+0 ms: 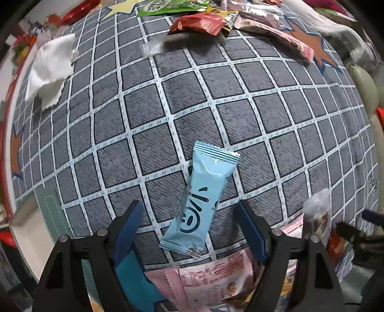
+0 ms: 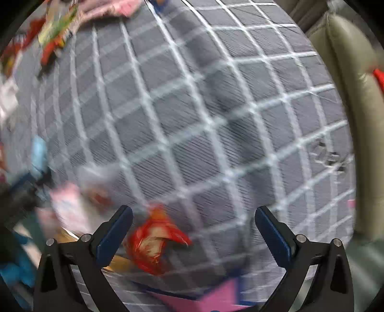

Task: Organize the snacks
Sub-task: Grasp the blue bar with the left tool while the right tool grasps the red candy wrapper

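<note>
A light blue snack bar [image 1: 204, 201] with a smiley print lies on the grey checked cloth [image 1: 192, 108], its lower half between the fingers of my left gripper [image 1: 189, 213], which is open and above it. A pink snack pack [image 1: 211, 283] lies just below it. My right gripper [image 2: 194, 216] is open and empty; the view is motion-blurred. A red and yellow wrapper [image 2: 156, 240] lies by its left finger [image 2: 115, 235]. A pink pack [image 2: 69, 206] and the blue bar [image 2: 39, 153] show blurred at the left.
Several snack packs, red [image 1: 199, 24], green [image 1: 168, 6] and pink [image 1: 278, 33], are piled at the cloth's far edge. A crumpled white tissue [image 1: 50, 69] lies far left. A clear wrapper [image 1: 316, 216] is at the right. A beige cushion [image 2: 355, 120] borders the cloth.
</note>
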Demonstrator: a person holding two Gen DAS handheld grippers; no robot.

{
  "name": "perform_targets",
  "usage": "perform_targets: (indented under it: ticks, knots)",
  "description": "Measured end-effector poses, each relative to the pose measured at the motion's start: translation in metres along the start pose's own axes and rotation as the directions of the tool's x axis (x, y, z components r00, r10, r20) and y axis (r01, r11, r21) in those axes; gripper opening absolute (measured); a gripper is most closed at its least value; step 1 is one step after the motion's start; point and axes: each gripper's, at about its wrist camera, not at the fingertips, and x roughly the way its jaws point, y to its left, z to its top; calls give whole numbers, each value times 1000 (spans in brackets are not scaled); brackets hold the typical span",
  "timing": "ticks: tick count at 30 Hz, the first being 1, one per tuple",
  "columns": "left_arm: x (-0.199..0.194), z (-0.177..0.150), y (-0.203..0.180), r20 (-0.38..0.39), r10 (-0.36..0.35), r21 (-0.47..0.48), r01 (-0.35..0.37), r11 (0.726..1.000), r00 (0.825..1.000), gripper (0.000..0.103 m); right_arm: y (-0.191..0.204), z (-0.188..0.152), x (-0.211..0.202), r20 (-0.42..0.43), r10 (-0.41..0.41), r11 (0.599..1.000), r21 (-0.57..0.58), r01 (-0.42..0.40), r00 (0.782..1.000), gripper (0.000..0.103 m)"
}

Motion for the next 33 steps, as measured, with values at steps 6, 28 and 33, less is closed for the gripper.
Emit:
perform_targets:
  ticks: [6, 28, 33]
  knots:
    - [9, -2, -17, 4, 7, 23, -7, 1000, 1000, 83, -51, -28, -21, 24, 41, 999, 5, -41, 999, 102]
    - [11, 1, -26, -3, -26, -18, 26, 1000, 1000, 80, -13, -72, 9, -48, 14, 996, 91, -10, 999, 91]
    - [-2, -1, -38, 27, -31, 48, 30, 998, 999, 31, 34, -91, -1, -11, 32, 999, -22, -32, 999, 30]
